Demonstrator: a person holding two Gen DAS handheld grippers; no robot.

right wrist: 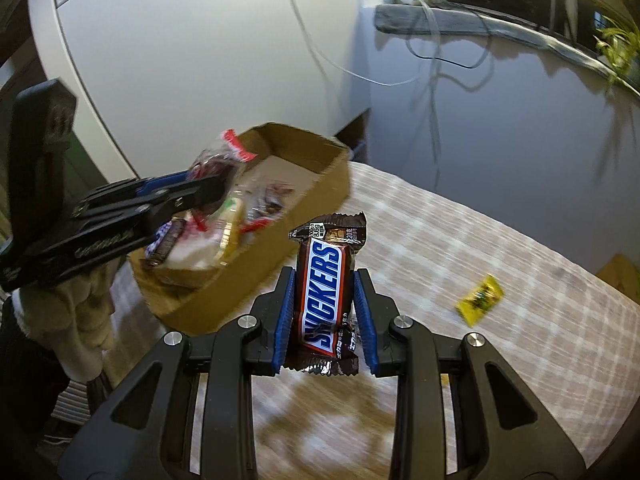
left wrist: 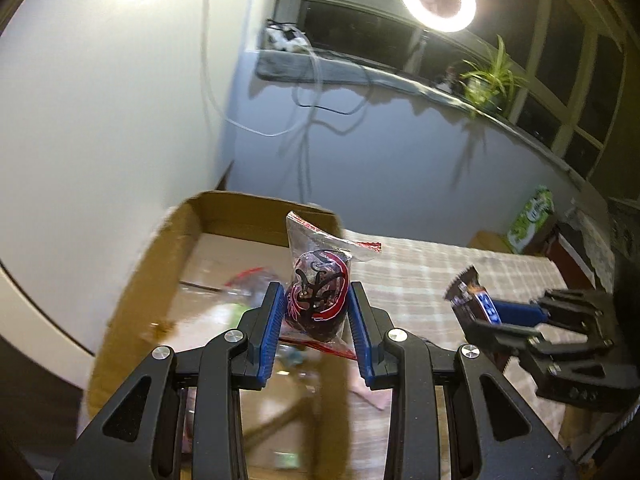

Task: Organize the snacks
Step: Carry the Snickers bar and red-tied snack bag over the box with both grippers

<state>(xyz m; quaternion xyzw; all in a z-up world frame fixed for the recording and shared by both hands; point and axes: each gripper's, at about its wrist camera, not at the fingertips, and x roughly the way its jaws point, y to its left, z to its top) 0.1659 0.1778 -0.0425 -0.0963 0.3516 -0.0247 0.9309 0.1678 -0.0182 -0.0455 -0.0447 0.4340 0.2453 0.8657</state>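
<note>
Snickers bar point(right wrist: 324, 292), brown-wrapped, clamped by right gripper point(right wrist: 325, 316); left gripper point(left wrist: 316, 312) pinches clear-bagged dark snack point(left wrist: 318, 292)

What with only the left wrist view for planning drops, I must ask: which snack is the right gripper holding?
Observer: A Snickers bar, label readable, clamped upright between the fingers of the right gripper.
Operator: Anything left on the table?
Observer: One yellow packet lies on the checked tablecloth, right of the cardboard box.
Operator: Box contents?
Observer: Several wrapped snacks already lie inside.
</note>
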